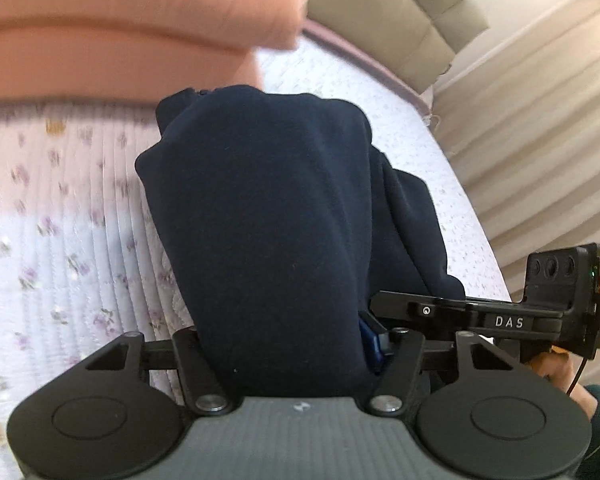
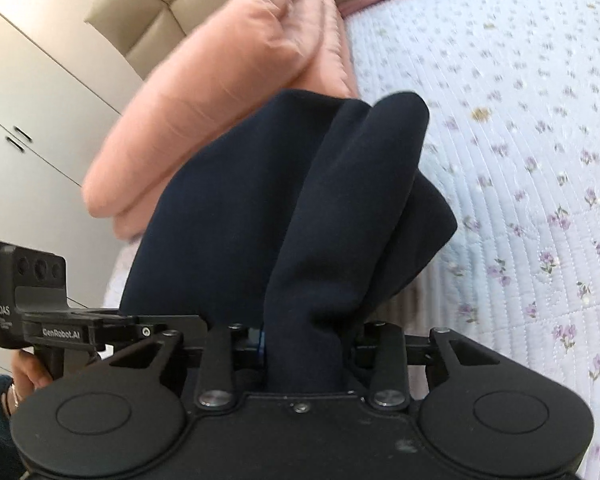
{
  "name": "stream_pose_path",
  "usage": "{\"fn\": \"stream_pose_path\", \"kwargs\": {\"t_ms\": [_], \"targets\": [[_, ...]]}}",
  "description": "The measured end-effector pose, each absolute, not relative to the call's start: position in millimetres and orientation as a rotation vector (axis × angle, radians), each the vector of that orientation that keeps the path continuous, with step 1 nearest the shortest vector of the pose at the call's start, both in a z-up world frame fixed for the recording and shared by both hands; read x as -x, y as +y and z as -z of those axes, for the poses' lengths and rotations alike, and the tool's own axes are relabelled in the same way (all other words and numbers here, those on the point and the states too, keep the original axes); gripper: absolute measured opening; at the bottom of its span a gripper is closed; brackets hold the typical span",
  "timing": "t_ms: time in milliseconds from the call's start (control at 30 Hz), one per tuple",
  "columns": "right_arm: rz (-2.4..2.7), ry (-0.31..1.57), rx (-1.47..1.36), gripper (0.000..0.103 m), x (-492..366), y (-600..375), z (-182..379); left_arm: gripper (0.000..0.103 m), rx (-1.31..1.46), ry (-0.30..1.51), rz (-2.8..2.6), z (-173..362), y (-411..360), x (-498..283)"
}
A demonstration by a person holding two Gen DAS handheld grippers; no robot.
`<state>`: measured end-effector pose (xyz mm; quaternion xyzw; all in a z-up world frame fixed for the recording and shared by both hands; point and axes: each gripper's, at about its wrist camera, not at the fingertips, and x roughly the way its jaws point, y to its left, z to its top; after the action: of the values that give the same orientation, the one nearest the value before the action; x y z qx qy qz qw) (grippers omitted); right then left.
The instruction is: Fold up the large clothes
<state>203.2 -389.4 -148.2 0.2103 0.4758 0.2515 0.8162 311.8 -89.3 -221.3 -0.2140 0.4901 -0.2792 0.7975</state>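
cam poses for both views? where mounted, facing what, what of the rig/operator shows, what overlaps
Left wrist: on the left gripper, facing along its fingers, down over the navy garment it clamps; the other gripper and a hand show at right.
Right wrist: on the right gripper, same framing, clamping the navy garment; the other gripper and a hand at left.
Shared: garment, floral bedspread, folded pink blanket, beige headboard.

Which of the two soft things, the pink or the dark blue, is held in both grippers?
The dark blue garment; the pink blanket lies folded on the bed beyond it.
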Motion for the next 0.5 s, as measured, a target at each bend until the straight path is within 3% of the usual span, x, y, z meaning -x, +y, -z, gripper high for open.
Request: {"fn": "stream_pose_path", "kwargs": {"t_ms": [333, 500], "targets": [[-0.681, 0.880, -0.429, 0.043, -137.0, -343.8, 47.6, 0.063, 0.378, 0.933, 0.585, 103.6, -47.2, -231.7], [-0.749, 0.858, -0.386, 0.042, -100.7, -314.3, 27.1, 0.064, 0.380, 0.928, 0.549, 84.1, -23.0, -179.6]]}}
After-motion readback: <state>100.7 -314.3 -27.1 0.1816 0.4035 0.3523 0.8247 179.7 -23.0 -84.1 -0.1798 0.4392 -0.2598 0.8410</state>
